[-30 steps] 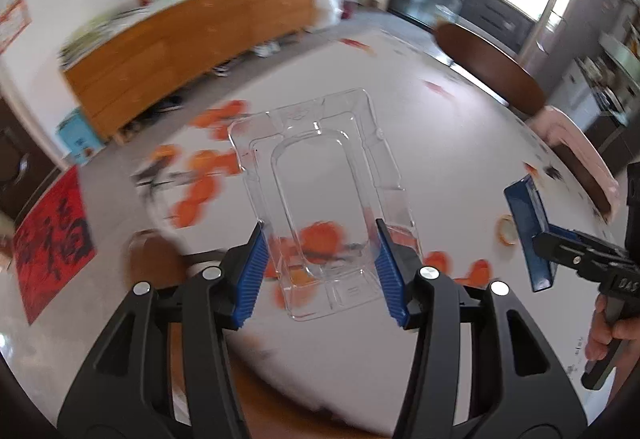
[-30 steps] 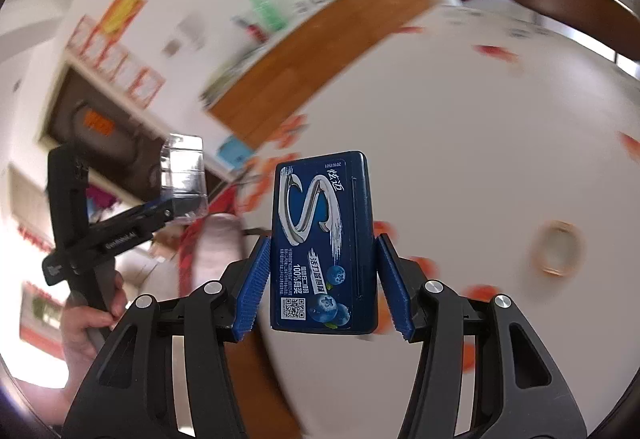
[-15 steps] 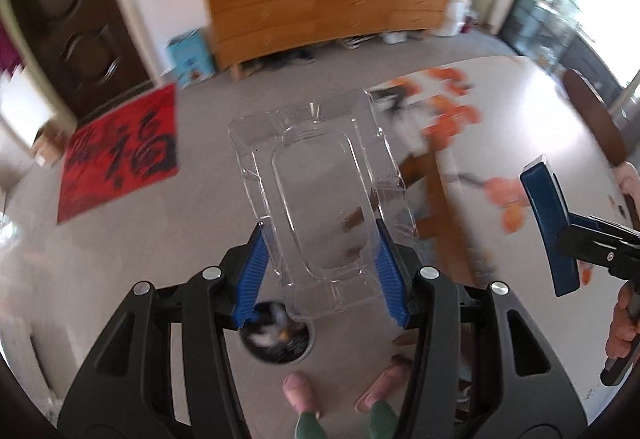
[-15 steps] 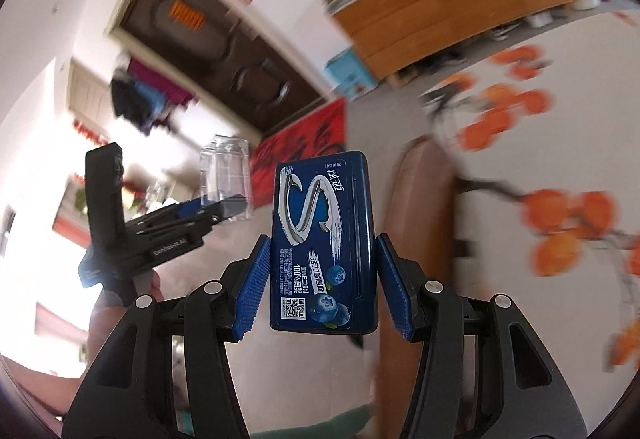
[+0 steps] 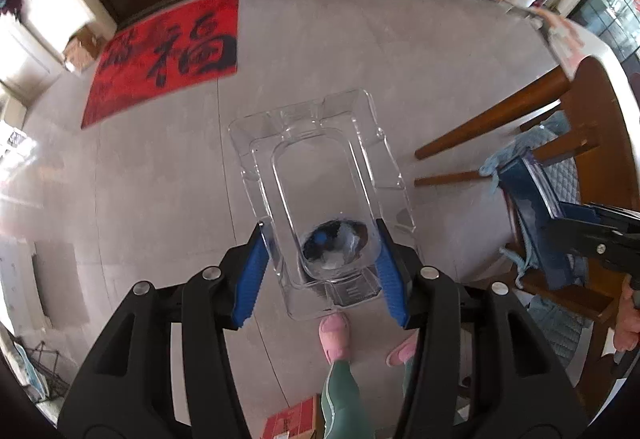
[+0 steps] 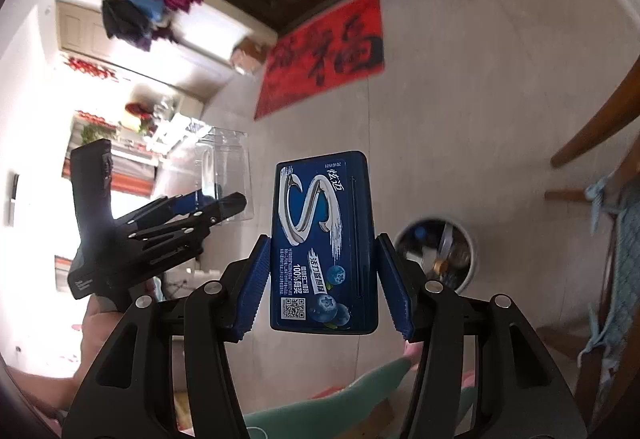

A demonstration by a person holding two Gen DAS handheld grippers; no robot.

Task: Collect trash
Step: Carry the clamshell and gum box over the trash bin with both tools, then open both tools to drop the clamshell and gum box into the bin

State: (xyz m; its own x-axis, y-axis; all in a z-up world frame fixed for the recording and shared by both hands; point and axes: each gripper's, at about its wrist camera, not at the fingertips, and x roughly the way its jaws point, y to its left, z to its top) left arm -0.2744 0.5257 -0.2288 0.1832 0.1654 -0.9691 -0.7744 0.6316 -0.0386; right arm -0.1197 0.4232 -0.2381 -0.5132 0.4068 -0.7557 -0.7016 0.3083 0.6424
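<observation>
My left tool (image 5: 322, 271) grips a clear plastic tray (image 5: 320, 179) at frame centre; my right tool (image 6: 322, 283) grips a blue gum box (image 6: 323, 255). To drop cleanly, I should centre each item over the waste bin (image 6: 436, 259), lower right, before releasing. Earlier, the flowered surface filled both views; now floor and bin do.

We count two grippers (image 5: 322, 271) (image 6: 324, 279), one clear plastic tray (image 5: 320, 175), one blue gum box (image 6: 324, 251), one trash bin (image 6: 438, 253), one red mat (image 5: 168, 55), two pink slippers (image 5: 335, 331).
</observation>
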